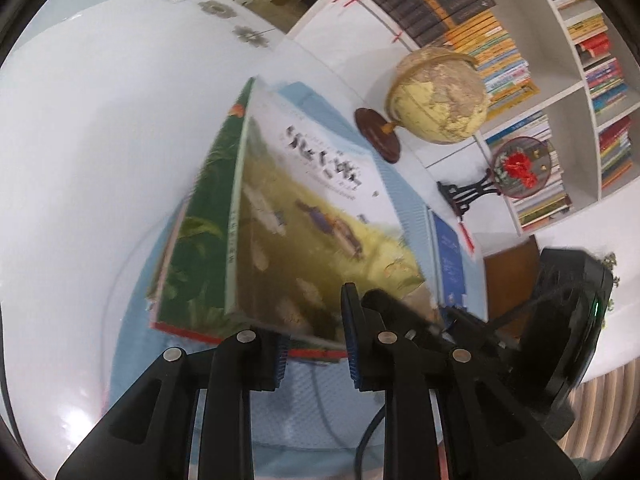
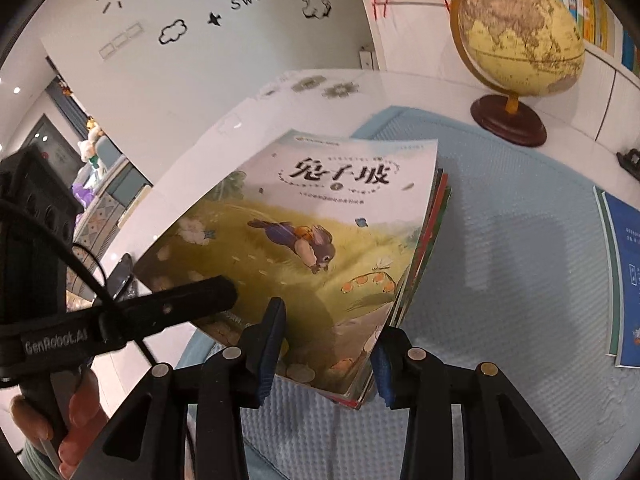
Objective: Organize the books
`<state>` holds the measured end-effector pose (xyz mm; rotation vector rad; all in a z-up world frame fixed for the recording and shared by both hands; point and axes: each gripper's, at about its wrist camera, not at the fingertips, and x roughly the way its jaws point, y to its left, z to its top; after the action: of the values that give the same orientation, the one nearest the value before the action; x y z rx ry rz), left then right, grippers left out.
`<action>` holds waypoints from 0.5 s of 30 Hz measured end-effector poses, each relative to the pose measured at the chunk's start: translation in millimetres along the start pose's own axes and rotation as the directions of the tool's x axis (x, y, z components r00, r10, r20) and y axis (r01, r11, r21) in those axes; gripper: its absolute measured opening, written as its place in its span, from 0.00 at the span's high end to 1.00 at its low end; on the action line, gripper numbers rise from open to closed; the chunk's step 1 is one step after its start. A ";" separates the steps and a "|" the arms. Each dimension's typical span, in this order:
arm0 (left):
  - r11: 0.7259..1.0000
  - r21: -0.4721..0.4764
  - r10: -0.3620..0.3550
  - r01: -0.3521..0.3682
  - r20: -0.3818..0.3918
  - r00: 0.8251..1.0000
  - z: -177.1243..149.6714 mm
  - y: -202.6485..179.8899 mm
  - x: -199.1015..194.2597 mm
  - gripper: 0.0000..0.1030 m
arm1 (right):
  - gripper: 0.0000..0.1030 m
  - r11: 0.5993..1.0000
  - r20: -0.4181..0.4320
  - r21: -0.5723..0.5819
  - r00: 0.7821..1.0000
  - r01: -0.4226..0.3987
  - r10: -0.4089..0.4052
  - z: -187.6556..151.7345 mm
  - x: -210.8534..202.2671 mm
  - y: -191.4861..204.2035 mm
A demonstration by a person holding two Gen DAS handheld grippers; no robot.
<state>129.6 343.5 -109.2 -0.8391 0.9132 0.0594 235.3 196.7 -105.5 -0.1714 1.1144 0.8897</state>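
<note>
A stack of thin picture books (image 2: 320, 240), topped by a rabbit-cover book, is tilted up off the light blue mat (image 2: 500, 260). It also shows in the left wrist view (image 1: 280, 220), blurred. My left gripper (image 1: 314, 346) is open around the stack's near left edge; its finger (image 2: 192, 300) lies on the cover. My right gripper (image 2: 326, 356) is open, its pads either side of the stack's near corner. A blue book (image 2: 624, 280) lies flat on the mat at right, also in the left wrist view (image 1: 450, 260).
A globe (image 2: 516, 36) on a wooden base stands behind the mat on the white table (image 2: 240, 120). Bookshelves (image 1: 560, 60) full of books line the back wall. A red ornament on a black stand (image 1: 516, 168) sits by the shelves.
</note>
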 end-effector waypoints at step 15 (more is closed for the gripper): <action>0.998 -0.062 0.021 -0.020 0.018 1.000 -41.9 7.4 -27.4 0.80 | 0.48 1.000 -0.119 0.001 0.993 -0.008 0.009 -31.6 1.2 -29.5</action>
<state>81.2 328.8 -107.8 -0.8850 0.9059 0.1138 233.7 161.0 -130.0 -0.2217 1.2266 0.8960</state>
